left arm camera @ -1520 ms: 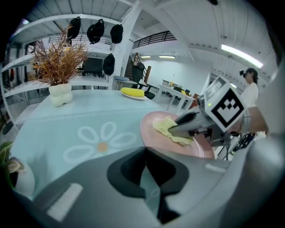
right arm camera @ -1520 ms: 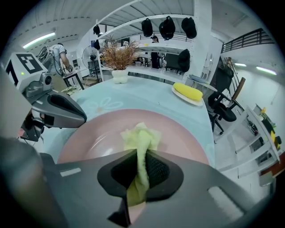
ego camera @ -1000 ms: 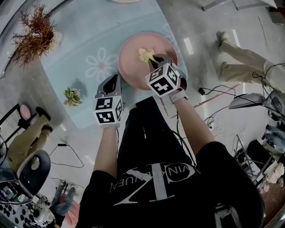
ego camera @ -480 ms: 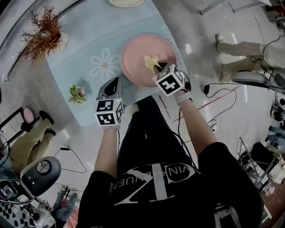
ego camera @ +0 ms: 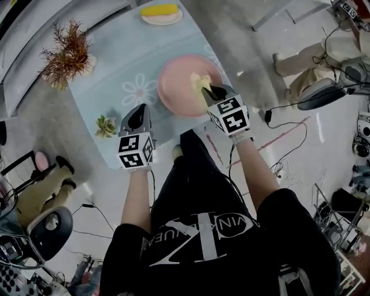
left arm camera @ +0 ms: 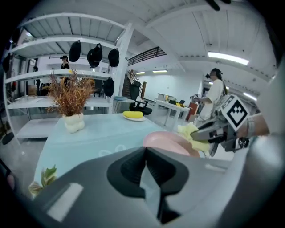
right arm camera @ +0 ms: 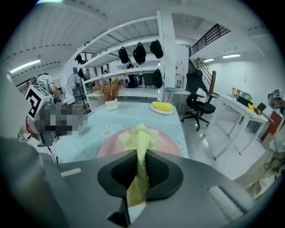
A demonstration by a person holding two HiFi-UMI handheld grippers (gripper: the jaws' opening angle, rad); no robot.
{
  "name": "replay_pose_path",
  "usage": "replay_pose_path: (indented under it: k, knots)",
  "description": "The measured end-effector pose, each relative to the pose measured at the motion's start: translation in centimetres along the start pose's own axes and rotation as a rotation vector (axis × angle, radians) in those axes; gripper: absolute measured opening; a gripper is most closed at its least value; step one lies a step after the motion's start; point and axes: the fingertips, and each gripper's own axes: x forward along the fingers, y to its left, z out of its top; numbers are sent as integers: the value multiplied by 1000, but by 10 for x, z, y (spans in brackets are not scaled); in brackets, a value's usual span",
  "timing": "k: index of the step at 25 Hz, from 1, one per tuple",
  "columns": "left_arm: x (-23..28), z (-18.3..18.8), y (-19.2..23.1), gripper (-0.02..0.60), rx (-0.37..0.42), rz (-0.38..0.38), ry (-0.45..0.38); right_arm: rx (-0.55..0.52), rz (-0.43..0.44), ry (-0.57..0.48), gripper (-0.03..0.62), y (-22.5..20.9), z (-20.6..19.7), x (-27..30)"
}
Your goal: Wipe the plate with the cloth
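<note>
So the right tool (ego camera: 209,88) has its jaws clamped on a crumpled yellow cloth (ego camera: 199,82), and the bunched end of it sticks out past the tips, over the right side of the round pink plate (ego camera: 179,87). From the right gripper view the yellow cloth (right arm camera: 140,138) runs straight up through the pinch of the right tool (right arm camera: 141,167), with the round pink plate (right arm camera: 171,143) right behind it. The left tool (ego camera: 141,110) has its jaws pressed together with nothing in them, and it hangs over the near edge of the pale blue glass desk (ego camera: 115,63), just left of the plate and not touching it. Other stuff on the desk: a dried brown plant in a white vase (ego camera: 66,52) at the far left, a small green succulent (ego camera: 105,126) near the left tool, and a yellow item on a small pale dish (ego camera: 160,11) at the far end.
</note>
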Motion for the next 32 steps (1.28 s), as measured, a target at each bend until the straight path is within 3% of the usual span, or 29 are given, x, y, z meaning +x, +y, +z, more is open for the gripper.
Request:
replay_pose_path:
  k: [15,32]
  knots:
    - [-67,119,0,0,56,39,-357,40,-20,-474,38,-5,103,-109]
    - [-119,185,-6,0,62,52,-494,28,-31,-656,38,-4,161,-184]
